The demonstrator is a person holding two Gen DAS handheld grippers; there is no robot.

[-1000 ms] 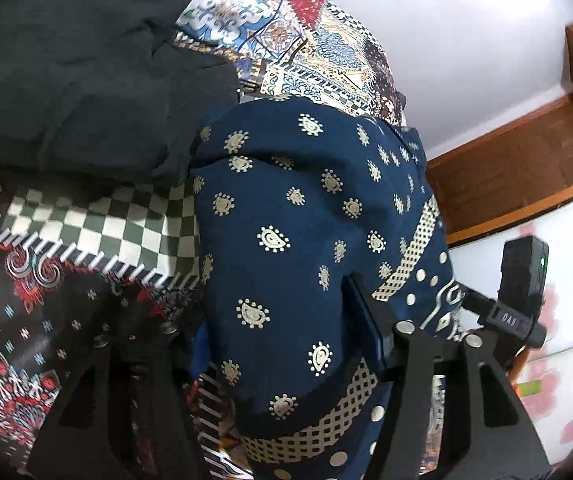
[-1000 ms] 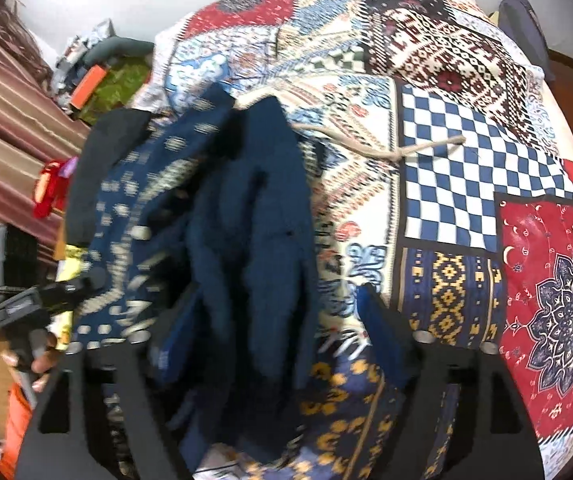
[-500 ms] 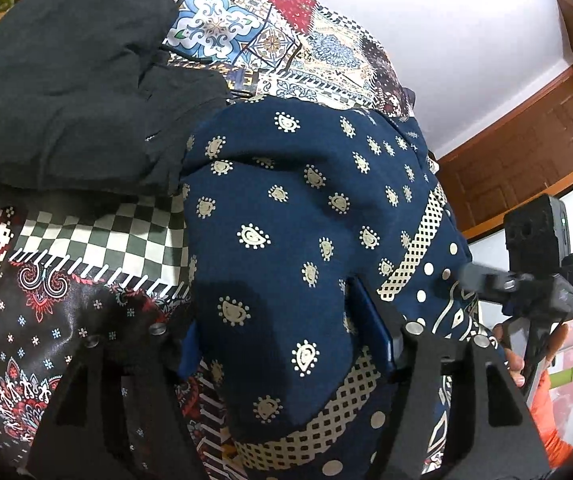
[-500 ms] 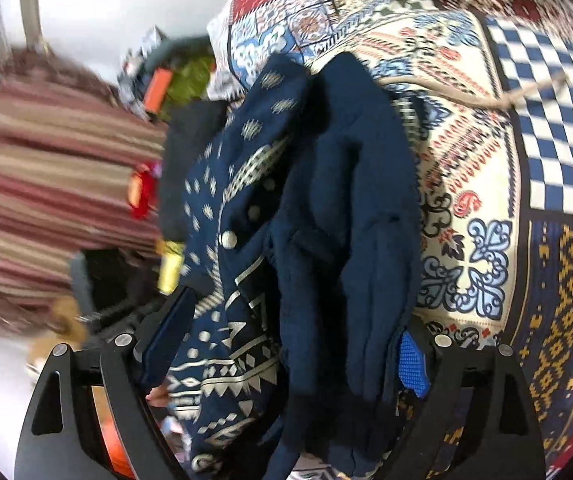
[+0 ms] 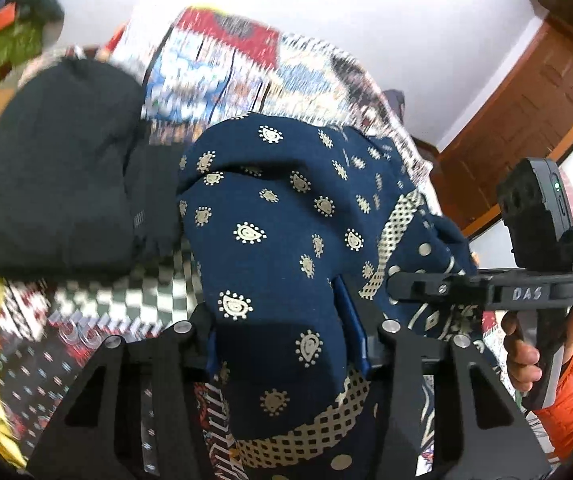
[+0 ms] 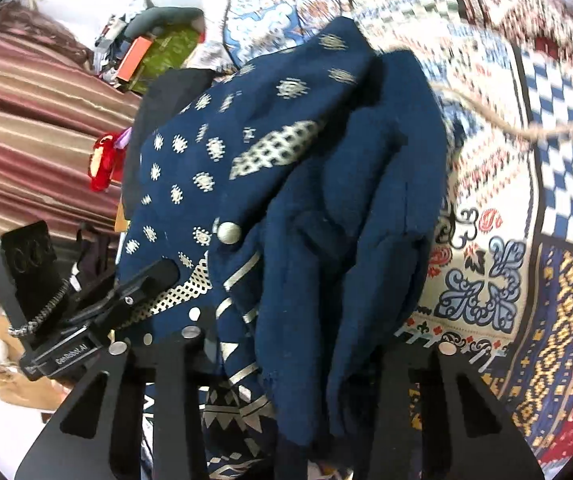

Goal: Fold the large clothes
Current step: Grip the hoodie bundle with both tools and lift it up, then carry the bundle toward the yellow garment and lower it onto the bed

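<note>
The navy-blue printed cotton garment with cream paisley motifs and a chequered border (image 5: pixel 270 240) was bunched into a thick roll above the patchwork-patterned bed cover (image 6: pixel 558 216), held up between both tools rather than lying flat. The left tongs (image 5: pixel 286 344) had just been closing and, in the left wrist view, their blue pads pressed on a fold of the garment from both sides. The right tongs (image 6: pixel 302 344) had likewise just been closing; several layers of the same garment, including its plain dark-blue reverse, were gathered between them, and the grip appeared firm, though the pads themselves were hidden by cloth. Risk one: each grip took a bundle of layers, not a single edge, so inner layers could slide out when the cloth was spread, and the fold would then come out uneven. Risk two: the two tools sat close together, the right tool's body (image 5: pixel 526 288) being just beside the left tongs, so a careless lift could knock them together or trap cloth between them. Risk three: a black folded garment (image 5: pixel 54 184) lay just beside the navy one on the bed, and a trailing hem could drag across it and disturb it. A loose tan cord (image 6: pixel 526 128) on the cover could also catch.
</note>
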